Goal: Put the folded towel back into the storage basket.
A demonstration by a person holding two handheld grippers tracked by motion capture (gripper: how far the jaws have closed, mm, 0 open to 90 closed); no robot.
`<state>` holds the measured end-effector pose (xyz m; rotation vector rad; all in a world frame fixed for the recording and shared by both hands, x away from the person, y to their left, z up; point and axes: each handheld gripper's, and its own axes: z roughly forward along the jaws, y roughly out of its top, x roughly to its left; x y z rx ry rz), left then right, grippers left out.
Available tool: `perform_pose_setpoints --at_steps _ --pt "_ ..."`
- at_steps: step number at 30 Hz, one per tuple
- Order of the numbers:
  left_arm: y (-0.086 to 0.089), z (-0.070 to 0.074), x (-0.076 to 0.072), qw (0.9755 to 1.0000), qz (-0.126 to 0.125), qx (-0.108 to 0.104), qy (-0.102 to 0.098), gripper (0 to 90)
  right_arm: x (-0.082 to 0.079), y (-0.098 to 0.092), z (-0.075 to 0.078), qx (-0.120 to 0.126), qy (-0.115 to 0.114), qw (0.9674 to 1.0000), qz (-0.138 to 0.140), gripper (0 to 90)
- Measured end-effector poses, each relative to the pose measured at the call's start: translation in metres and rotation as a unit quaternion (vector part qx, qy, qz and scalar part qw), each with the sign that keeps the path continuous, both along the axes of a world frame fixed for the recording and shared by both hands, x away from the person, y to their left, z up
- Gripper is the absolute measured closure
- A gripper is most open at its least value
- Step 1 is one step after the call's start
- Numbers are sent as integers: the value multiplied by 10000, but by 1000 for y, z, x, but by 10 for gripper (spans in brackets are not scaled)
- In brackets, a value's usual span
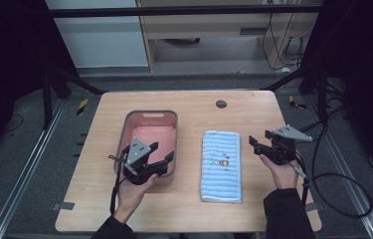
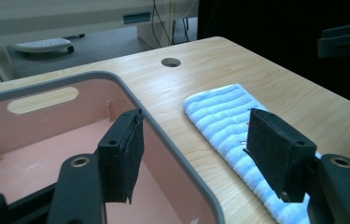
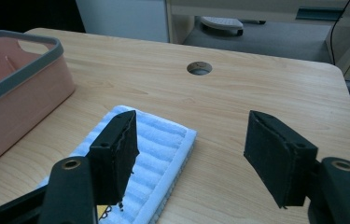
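L gripper (image 1: 163,152) is hovering lower-left of centre in the high view, over the pink bin's (image 1: 173,130) near right rim, jaws gaping w/ nothing btwn them. R gripper (image 1: 253,146) is sitting right of centre, also gaping and empty, just beside the folded blue towel (image 1: 221,167), which is lying flat mid-frame on the table (image 1: 194,107).

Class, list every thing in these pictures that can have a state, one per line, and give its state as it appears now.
Pink basket: upright on the table, nothing inside.
Blue striped towel: folded, lying flat beside the basket, untouched.
Left tool: jaws open, nothing between them, held over the basket's near right corner.
Right tool: jaws open, nothing gripped, held just right of the towel.
Wooden table: round hole near the far edge is uncovered.
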<state>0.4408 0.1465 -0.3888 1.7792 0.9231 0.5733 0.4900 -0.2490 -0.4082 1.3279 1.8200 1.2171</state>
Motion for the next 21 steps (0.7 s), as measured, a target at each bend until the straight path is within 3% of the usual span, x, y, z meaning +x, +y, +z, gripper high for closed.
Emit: perform_pose_setpoints --at_steps 8,21 --pt "-27 -12 0 9995 -259 122 117 366 11 4 -4 -51 109 9999 -30 350" --pt "-56 -28 -2 9982 -468 248 273 386 24 5 -14 -108 186 9997 -102 363"
